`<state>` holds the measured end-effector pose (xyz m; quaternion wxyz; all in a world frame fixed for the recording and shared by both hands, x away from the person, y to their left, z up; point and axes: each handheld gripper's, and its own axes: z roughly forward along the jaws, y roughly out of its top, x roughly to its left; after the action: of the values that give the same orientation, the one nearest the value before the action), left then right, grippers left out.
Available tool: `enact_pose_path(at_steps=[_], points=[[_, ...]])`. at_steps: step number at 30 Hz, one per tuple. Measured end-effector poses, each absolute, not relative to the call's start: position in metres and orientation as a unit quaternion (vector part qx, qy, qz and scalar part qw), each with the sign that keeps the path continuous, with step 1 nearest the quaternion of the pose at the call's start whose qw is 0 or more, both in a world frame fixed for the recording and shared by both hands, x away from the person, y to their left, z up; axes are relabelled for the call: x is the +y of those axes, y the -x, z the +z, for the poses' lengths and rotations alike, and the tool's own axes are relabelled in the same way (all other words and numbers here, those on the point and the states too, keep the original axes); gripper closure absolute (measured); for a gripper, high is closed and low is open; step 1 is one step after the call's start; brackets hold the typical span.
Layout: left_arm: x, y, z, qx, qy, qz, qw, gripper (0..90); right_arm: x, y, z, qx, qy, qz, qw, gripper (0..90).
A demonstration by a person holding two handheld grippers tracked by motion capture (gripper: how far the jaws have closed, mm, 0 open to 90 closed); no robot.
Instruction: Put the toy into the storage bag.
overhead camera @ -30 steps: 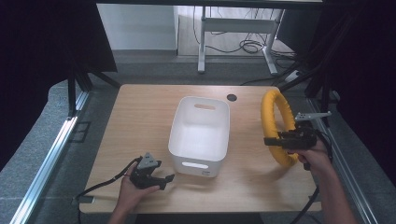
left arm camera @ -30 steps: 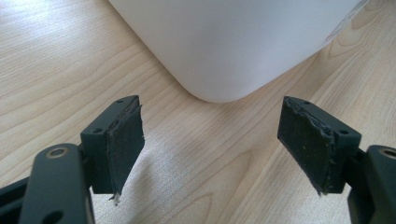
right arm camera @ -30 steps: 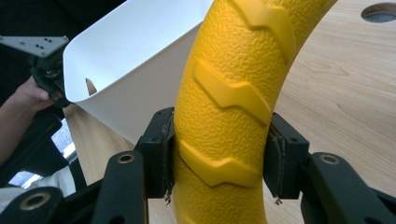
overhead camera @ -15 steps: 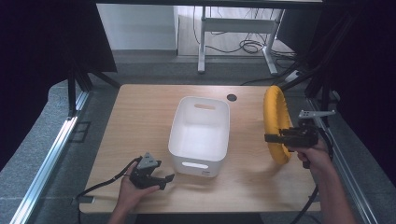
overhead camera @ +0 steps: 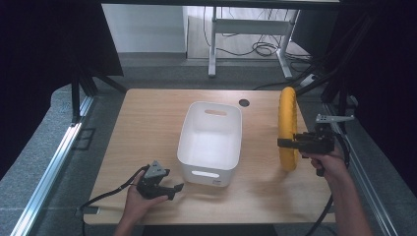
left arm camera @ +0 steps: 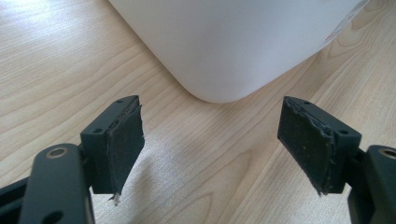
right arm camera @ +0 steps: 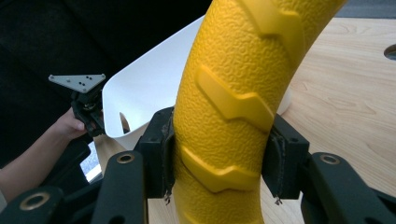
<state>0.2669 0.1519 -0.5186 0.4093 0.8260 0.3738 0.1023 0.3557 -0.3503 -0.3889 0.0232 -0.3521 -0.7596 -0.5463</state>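
The right gripper (overhead camera: 287, 142) clamps a pebbled yellow ring (overhead camera: 288, 123) — upright near the table's (overhead camera: 147, 118) right edge, right of the smooth white bin (overhead camera: 211, 142). The left gripper (left arm camera: 210, 140) rests unclenched over bare wood at the bin's near-left corner.

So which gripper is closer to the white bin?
Left. The left gripper sits open on the table just off the white bin's near corner. The right gripper is farther off to the side, shut on the yellow ring.
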Motion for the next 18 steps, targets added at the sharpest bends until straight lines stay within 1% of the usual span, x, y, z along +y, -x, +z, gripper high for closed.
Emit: enact_pose_path(at_steps=[18], points=[[0.152,-0.267,-0.519,0.373,-0.826,0.102,0.41,22.6,-0.337,-0.352,-0.385,-0.727,0.345,-0.593,0.018,51.0]])
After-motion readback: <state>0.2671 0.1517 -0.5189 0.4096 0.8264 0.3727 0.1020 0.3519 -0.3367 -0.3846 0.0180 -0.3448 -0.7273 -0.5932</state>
